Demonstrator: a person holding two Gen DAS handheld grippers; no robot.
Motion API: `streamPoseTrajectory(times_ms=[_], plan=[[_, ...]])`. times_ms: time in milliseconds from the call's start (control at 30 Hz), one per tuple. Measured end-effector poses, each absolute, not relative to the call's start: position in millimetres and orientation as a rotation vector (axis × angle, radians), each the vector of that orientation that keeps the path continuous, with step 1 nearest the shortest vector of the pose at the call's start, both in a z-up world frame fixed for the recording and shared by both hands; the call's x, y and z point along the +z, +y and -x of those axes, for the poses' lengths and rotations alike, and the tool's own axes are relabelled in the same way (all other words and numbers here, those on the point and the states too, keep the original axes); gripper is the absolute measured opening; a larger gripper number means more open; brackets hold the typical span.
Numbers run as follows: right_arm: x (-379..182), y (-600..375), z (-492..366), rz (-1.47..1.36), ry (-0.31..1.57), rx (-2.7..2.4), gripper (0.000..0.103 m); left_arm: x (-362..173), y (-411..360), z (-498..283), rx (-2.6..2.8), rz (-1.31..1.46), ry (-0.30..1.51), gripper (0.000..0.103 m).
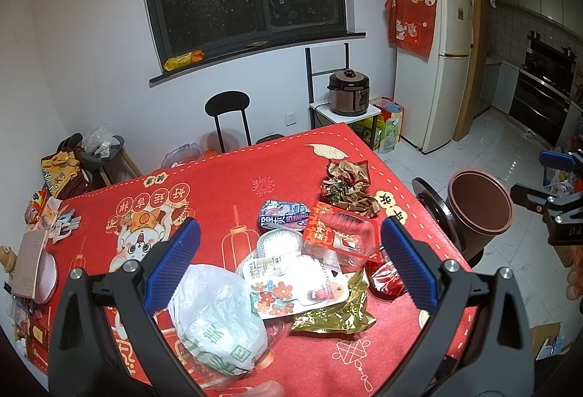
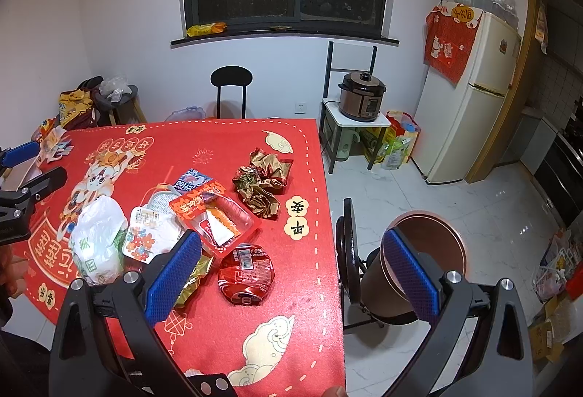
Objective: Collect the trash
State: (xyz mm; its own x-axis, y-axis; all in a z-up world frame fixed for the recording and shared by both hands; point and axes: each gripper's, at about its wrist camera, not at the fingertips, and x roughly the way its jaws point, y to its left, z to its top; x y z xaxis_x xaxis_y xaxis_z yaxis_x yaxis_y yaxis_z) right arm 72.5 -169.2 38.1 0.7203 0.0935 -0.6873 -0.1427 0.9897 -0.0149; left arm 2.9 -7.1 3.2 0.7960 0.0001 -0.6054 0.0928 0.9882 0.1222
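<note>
Trash (image 1: 291, 273) lies beneath both tongs, spread wide, empty.

My left gripper (image 1: 289, 260) hangs with jaws wide apart above the trash heap; nothing stands between it and the white plastic bag (image 1: 215, 316), the flowered card (image 1: 288, 287) and the gold foil wrapper (image 1: 335, 313) below. The far and left parts of the red tablecloth (image 1: 204, 185) are bare, so I have free passage there (the crumpled brown wrapper (image 1: 346, 189) sits alone near the far right edge). My right gripper (image 2: 291, 273) spans the table's right edge, also wide apart. The crushed red can (image 2: 246, 278) lies in open cloth, reachable from the near side. Off the edge, the brown bin (image 2: 419, 251) stands open-mouthed; a black chair back (image 2: 349, 251) rises between table and bin.
</note>
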Motion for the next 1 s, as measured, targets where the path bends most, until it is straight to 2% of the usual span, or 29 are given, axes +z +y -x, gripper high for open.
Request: streamPoseTrajectory(times_ms=[1000], plan=[[27, -174, -75, 0.038, 0.765, 0.168, 0.099, 4, -8, -9, -0.054, -0.099, 0.653, 0.098]])
